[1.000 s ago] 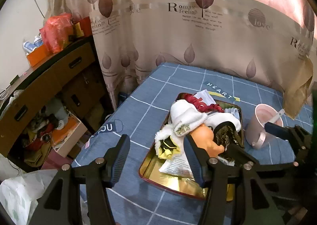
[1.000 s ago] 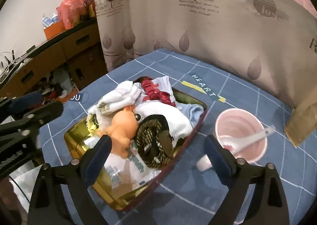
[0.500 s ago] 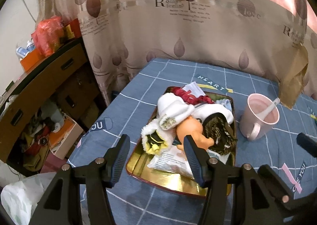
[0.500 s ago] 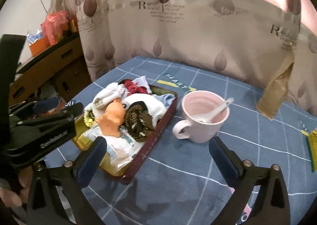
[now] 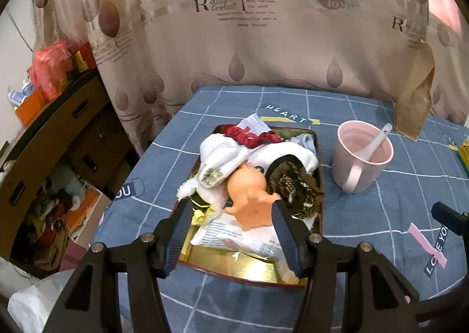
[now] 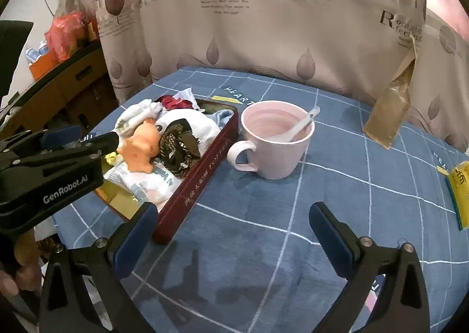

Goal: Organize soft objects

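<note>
The left gripper [image 5: 230,233] is held with jaws apart over the gold tray [image 5: 252,268] of soft items; the right gripper [image 6: 231,233], jaws just widened and empty, is seen right of the tray, before the pink mug [image 6: 275,151].

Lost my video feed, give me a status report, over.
Left gripper open, empty, over the tray of soft things. Right gripper open, empty, over bare cloth. Orange doll tops the pile; pink mug beside tray.

1. Bare blue cloth on the table [image 6: 263,245] lies open before the right tool [image 6: 231,230].
2. The pink mug [image 6: 275,139] stands just beside the heaped tray [image 6: 199,174], narrowing passage there.
</note>
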The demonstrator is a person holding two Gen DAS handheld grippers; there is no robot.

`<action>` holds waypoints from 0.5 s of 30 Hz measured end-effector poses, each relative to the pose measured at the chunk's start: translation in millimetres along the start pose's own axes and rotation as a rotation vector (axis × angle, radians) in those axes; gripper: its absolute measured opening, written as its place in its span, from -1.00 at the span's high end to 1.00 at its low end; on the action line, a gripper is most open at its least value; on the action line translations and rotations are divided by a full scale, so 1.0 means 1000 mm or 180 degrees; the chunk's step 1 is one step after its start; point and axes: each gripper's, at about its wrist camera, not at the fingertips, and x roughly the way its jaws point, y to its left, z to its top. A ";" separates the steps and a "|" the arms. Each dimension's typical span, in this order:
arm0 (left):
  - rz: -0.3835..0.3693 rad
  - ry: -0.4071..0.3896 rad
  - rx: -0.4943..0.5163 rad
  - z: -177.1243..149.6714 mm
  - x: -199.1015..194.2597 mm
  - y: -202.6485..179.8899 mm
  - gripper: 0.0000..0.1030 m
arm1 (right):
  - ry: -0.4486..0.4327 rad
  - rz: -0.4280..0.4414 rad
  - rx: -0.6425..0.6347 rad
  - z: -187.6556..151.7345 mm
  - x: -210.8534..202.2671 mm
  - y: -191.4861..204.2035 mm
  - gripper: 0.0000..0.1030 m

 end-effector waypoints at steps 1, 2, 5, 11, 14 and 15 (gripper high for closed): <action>-0.0018 0.0001 0.0012 0.000 0.000 -0.001 -0.11 | -0.0010 -0.0014 0.0009 0.000 0.000 0.000 -0.98; -0.0043 0.0005 0.0025 0.000 0.000 -0.003 -0.11 | -0.0013 -0.0023 0.0015 0.001 -0.001 -0.001 -0.98; -0.0104 0.0007 0.0047 0.000 0.000 -0.006 -0.11 | -0.0030 -0.0029 0.0025 0.001 -0.002 -0.002 -0.98; -0.0223 0.0007 0.0065 -0.001 -0.002 -0.009 -0.11 | -0.0028 -0.0041 0.0012 0.000 -0.003 -0.002 -0.98; -0.0258 0.0002 0.0083 -0.002 -0.003 -0.012 -0.11 | -0.0024 -0.0053 0.0003 -0.001 -0.002 -0.002 -0.98; -0.0262 -0.0001 0.0091 -0.002 -0.004 -0.012 -0.11 | -0.0021 -0.0057 0.0008 -0.001 -0.002 -0.003 -0.98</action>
